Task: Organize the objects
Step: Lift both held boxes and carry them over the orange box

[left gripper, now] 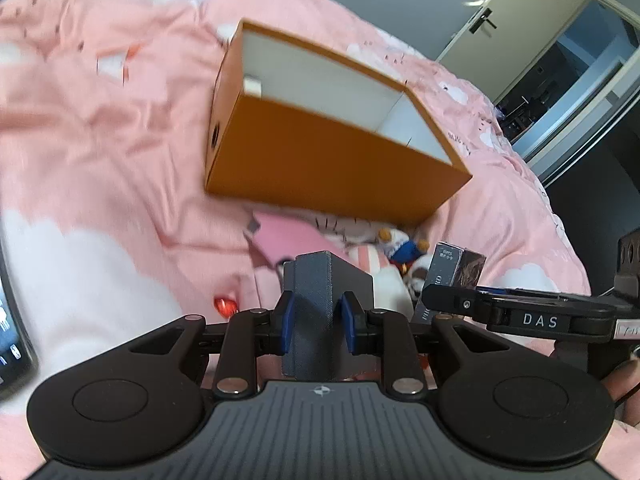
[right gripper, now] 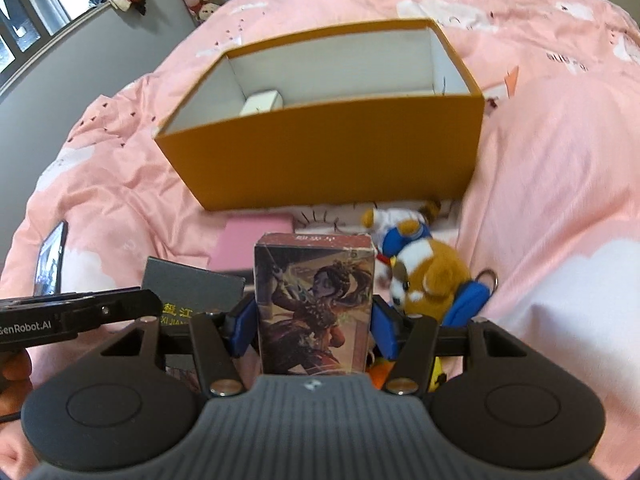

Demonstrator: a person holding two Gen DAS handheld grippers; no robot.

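An open orange cardboard box [left gripper: 320,152] [right gripper: 328,148] stands on the pink duvet ahead of both grippers, with a small white box [right gripper: 262,102] in its far-left corner. My left gripper [left gripper: 318,316] is shut on a dark grey box [left gripper: 316,292], the blue pads pressing its sides; the right wrist view shows gold lettering on this box [right gripper: 192,288]. My right gripper [right gripper: 314,326] is shut on an upright illustrated card box [right gripper: 314,296], also visible at the right of the left wrist view [left gripper: 456,272]. Both held boxes are lifted just short of the orange box.
A flat pink box [right gripper: 252,240] and a brown-and-white plush dog [right gripper: 428,280] with a blue outfit lie between the grippers and the orange box. A phone [right gripper: 50,258] lies at the left and a small red object [left gripper: 225,306] on the duvet. A door [left gripper: 500,20] stands far right.
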